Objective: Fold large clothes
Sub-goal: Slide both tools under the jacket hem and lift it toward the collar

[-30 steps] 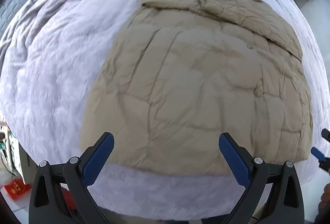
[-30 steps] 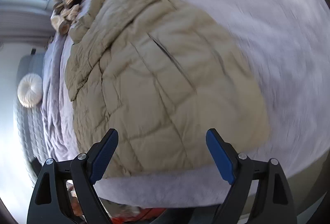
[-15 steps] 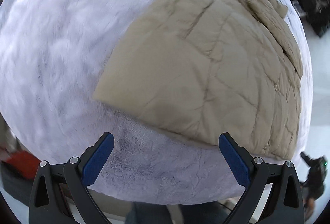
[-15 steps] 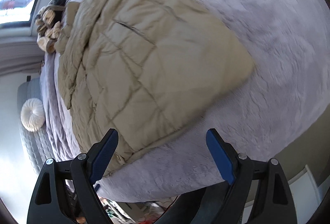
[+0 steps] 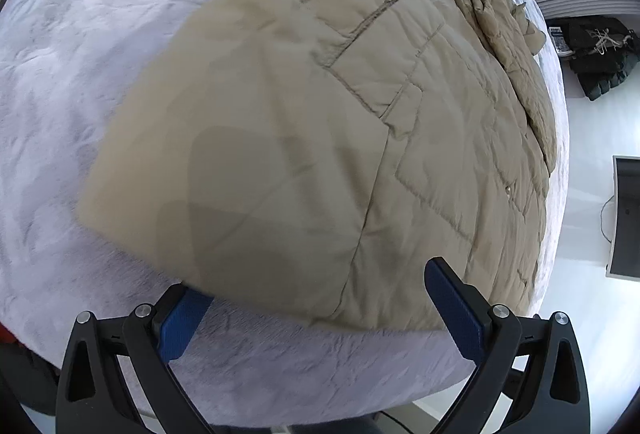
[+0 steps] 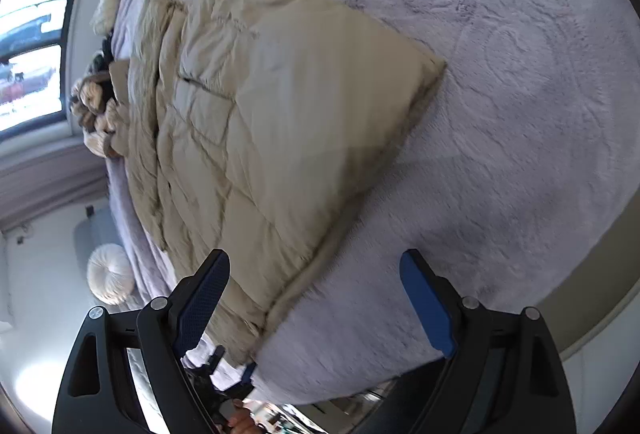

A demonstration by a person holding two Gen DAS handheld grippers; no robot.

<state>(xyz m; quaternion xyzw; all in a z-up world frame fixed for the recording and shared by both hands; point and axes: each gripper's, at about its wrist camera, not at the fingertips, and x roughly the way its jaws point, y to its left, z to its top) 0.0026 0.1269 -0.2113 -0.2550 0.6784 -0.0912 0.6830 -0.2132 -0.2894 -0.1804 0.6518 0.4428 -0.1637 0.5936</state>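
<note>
The lilac plush blanket (image 5: pixel 80 34) covers the whole bed, and the beige quilted coat (image 5: pixel 320 114) lies spread flat on it, collar end toward the window (image 6: pixel 32 46). Within the last second I have swung both tongs out and down to the hem: my left gripper (image 5: pixel 320 314) now frames one bottom corner, my right gripper (image 6: pixel 316 306) the other, both with jaws wide apart and holding nothing. I judge the next step is pinching the hem to fold it upward.
</note>
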